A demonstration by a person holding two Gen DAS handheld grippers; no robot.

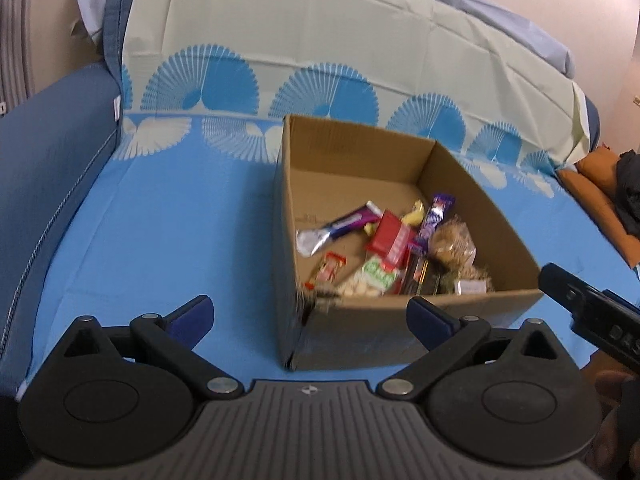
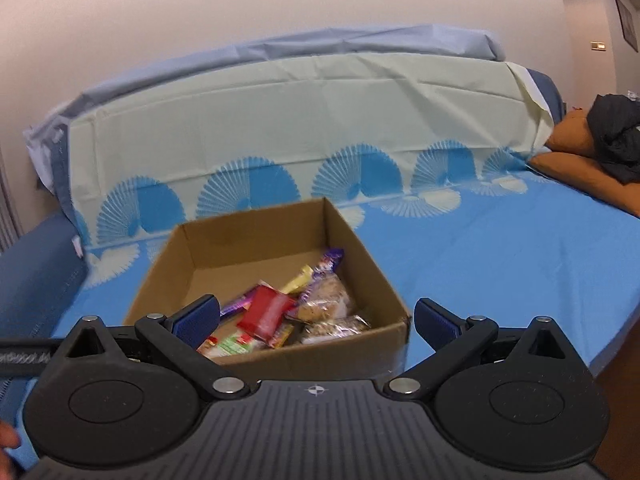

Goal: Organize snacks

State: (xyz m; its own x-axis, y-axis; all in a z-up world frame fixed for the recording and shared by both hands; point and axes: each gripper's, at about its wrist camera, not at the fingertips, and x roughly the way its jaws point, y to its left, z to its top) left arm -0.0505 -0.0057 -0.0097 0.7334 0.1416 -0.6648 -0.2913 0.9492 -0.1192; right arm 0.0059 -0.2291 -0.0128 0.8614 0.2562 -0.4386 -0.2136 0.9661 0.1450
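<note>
both tongs spread wide and empty over an open snack box

the open-topped brown cardboard box point(image 1: 384, 240) sits on the bright blue patterned bedsheet point(image 1: 160, 220), flaps out of the way so its contents can be reached from above. the heap of mixed snack packets point(image 1: 400, 256), with a red wrapper point(image 2: 264, 314) on top, lies toward the box's 5 o'clock corner in the left view. the left gripper point(image 1: 310, 316) and right gripper point(image 2: 318, 320) both hold nothing, jaws fully apart, probably readied to pick; the right one enters the left view at 3 o'clock.
</note>
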